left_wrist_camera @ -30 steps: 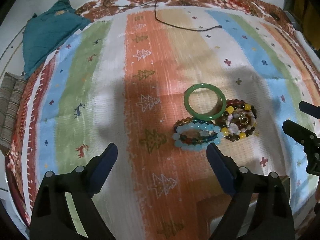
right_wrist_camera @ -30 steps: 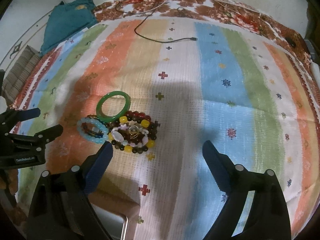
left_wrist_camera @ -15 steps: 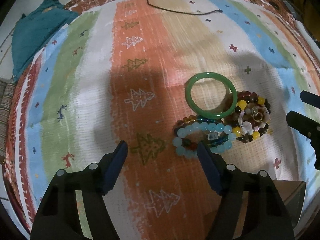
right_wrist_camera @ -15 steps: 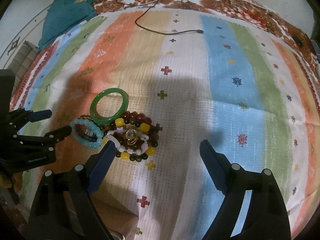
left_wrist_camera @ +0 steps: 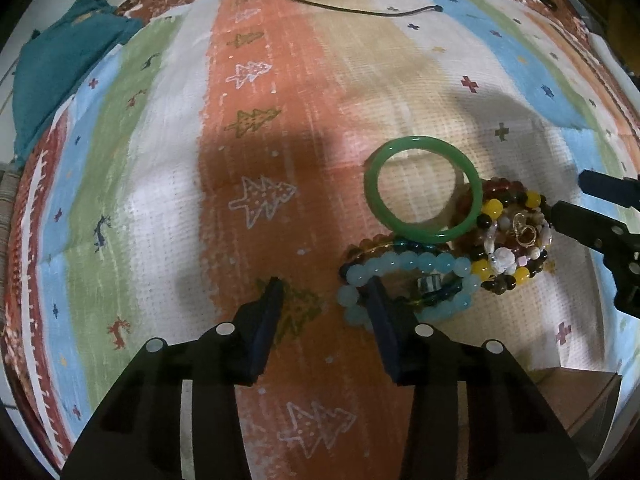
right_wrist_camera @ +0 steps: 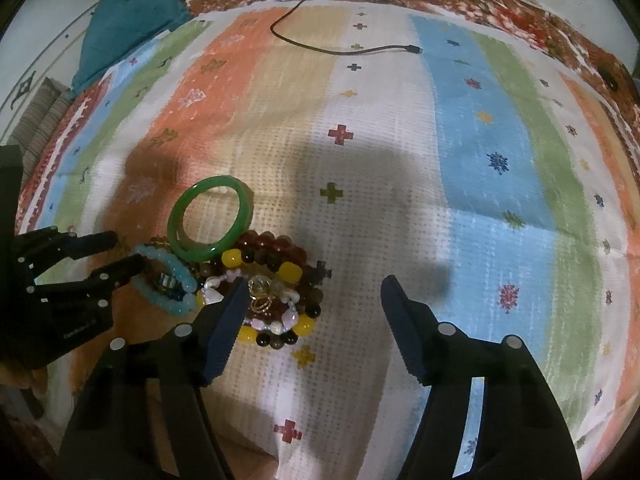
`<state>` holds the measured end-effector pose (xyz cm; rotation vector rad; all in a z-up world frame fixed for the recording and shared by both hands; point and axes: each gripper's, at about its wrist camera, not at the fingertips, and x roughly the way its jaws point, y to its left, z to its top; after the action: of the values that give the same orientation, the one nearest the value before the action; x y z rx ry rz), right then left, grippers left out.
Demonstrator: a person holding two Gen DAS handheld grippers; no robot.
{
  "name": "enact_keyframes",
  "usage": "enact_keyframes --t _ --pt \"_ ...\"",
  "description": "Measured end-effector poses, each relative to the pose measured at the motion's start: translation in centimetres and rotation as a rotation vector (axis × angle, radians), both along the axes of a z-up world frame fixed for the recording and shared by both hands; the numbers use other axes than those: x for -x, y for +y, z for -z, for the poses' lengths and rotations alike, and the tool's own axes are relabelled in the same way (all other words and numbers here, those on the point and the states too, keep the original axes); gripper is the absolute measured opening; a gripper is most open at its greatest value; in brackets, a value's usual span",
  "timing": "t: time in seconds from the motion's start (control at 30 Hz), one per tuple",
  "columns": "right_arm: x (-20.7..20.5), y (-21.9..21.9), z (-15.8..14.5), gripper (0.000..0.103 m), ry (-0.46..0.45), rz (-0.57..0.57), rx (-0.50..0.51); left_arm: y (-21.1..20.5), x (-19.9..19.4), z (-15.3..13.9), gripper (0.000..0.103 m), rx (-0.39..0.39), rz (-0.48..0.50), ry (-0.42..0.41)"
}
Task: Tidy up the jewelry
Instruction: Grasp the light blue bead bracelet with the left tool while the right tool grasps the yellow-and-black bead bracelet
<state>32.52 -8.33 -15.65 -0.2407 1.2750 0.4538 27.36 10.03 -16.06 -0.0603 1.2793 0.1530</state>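
Where the left wrist view looks down on the striped cloth (left_wrist_camera: 280,128), the left tool (left_wrist_camera: 326,286) stands partly open, its jaws having just been closing. Its right finger (left_wrist_camera: 378,308) sits inside the ring of the blue bracelet (left_wrist_camera: 404,260), while the other finger lies outside, on the orange stripe. That puts the bracelet's near side between the jaws; whether the pads press it cannot be told. The green bangle (left_wrist_camera: 424,188) lies just beyond, overlapping the blue bracelet's far edge. The bead pile (left_wrist_camera: 508,236) touches both from the right. The right tool (left_wrist_camera: 568,200) enters at the right edge, just beside that pile.

In the right wrist view, the right tool (right_wrist_camera: 312,284) is open wide, its jaws likewise having just been closing. Its left finger (right_wrist_camera: 232,312) overlaps the bead pile (right_wrist_camera: 276,276); the right finger stands well clear over bare cloth (right_wrist_camera: 480,160). Much of the pile lies between the jaws, ungripped. The bangle (right_wrist_camera: 210,220) rests tilted against the pile's far side. The left tool (right_wrist_camera: 124,252) reaches in from the left at the blue bracelet (right_wrist_camera: 176,276). A black cable (right_wrist_camera: 344,50) and a teal garment (right_wrist_camera: 128,24) lie at the far edge.
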Motion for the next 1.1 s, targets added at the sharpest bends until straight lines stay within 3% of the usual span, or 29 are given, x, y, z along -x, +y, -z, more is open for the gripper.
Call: enact_keyframes --t 0.2,0.33,0.43,0.63,0.87,1.1 --pt "-0.4 0.6 1.0 0.057 0.017 -0.017 0.013 -0.1 -0.3 0.3 0.036 0.027 -0.003 0.003" --pt "-0.6 0.8 1.7 0.054 0.022 -0.028 0.019 -0.4 -0.6 0.3 0.025 0.046 0.006 0.007" --pt "-0.8 0.9 2.2 0.046 0.035 -0.030 0.019 -0.6 -0.8 0.4 0.017 0.056 0.013 0.009" --pt "-0.8 1.3 2.4 0.024 0.045 -0.046 0.004 -0.7 -1.2 0.4 0.014 0.060 0.006 0.014" --pt "-0.6 1.4 1.6 0.019 0.024 -0.056 0.003 -0.5 -1.3 0.1 0.011 0.051 -0.005 0.024" --pt "-0.3 1.4 1.3 0.003 0.016 -0.068 0.008 -0.8 -0.8 -0.4 0.011 0.041 -0.006 0.018"
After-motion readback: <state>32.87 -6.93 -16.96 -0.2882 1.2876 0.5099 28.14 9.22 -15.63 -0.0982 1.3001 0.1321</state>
